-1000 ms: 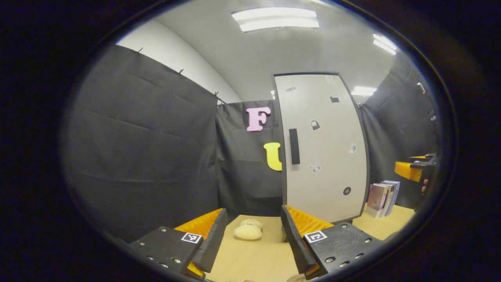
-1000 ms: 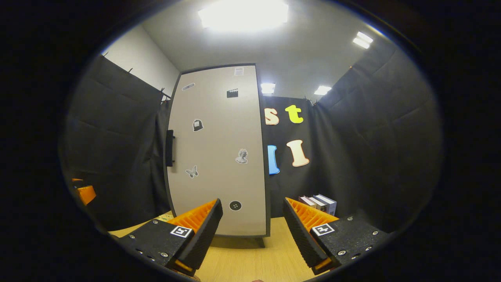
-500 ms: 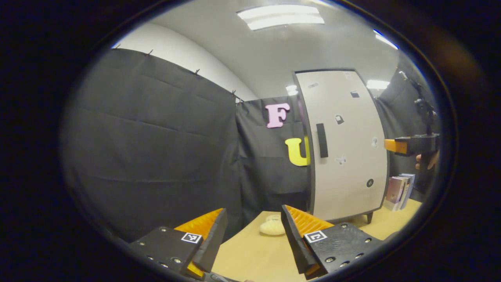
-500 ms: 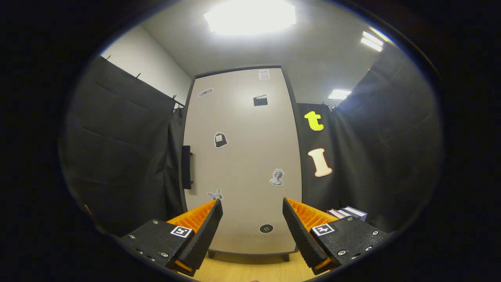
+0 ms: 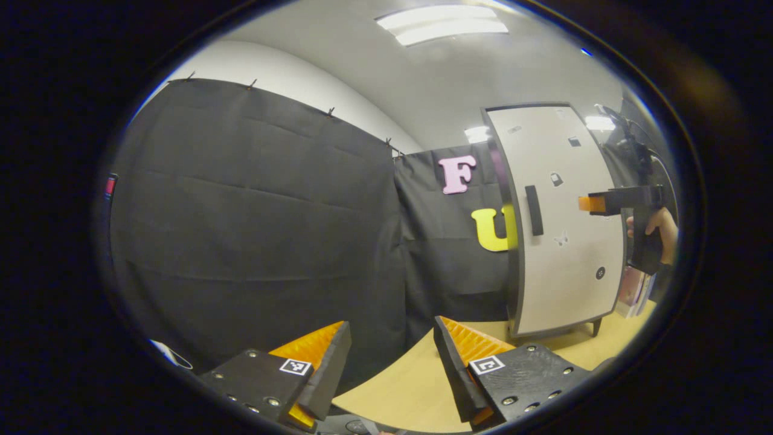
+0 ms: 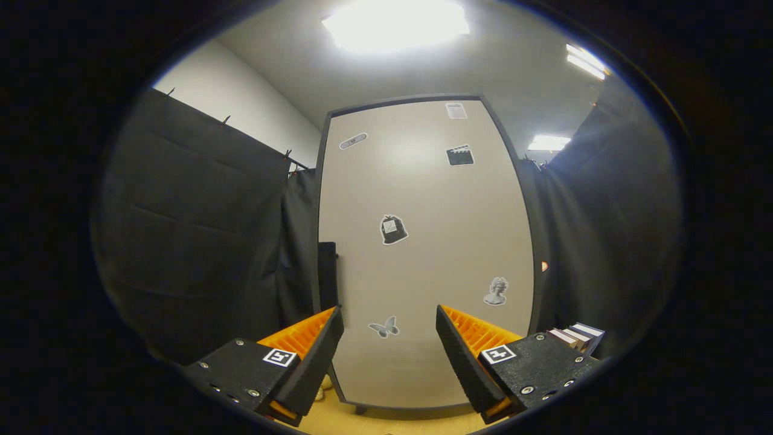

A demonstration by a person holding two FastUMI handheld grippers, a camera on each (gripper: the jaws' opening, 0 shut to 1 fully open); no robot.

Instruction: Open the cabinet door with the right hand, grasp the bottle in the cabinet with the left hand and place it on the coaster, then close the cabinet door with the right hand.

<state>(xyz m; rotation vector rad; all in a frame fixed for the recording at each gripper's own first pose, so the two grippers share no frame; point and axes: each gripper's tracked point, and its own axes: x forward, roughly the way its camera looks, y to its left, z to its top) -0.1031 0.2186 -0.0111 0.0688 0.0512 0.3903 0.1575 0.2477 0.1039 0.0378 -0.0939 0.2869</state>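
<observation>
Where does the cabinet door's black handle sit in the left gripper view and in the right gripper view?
Left gripper view: the black handle is right of centre, upright near the left edge of the closed cabinet door.
Right gripper view: the handle is left of centre, edge-on at the door's left edge, just above the hand-held gripper's left finger.
Shared landmark: the butterfly sticker on the door.
</observation>
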